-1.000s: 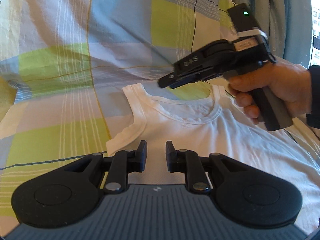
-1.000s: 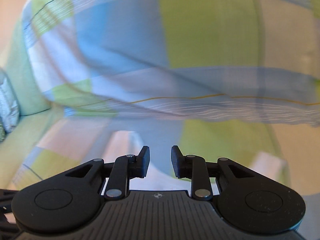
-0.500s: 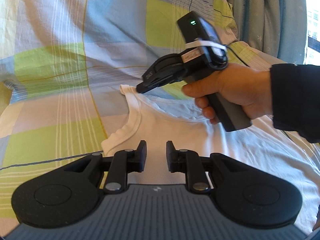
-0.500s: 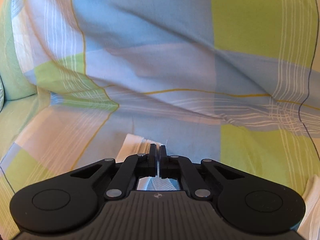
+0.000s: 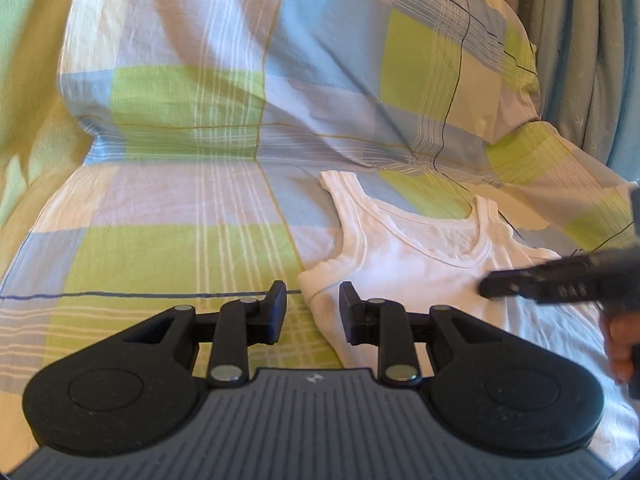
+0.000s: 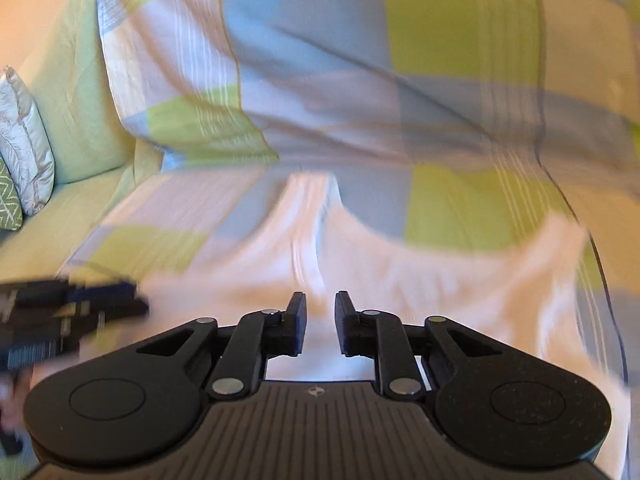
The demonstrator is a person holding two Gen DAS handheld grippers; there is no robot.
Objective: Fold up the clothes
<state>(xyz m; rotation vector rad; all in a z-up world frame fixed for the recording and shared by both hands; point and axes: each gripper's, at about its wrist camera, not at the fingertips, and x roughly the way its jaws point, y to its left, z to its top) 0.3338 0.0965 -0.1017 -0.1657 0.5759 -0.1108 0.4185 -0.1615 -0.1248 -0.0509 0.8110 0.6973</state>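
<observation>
A white tank top (image 5: 416, 264) lies flat on a sofa draped with a checked sheet (image 5: 168, 248) of green, blue and pale squares. Its long axis runs from the front edge of the seat toward the backrest, with the straps and neckline pointing at the backrest.

The left tongs (image 5: 312, 312) have just been opening; their jaws stand slightly apart with nothing between them, above the top's left armhole edge.

The right tongs (image 6: 320, 326) have also just been opening, parted and empty over the chest. Their side shows small raised lettering, too blurred to read.
</observation>
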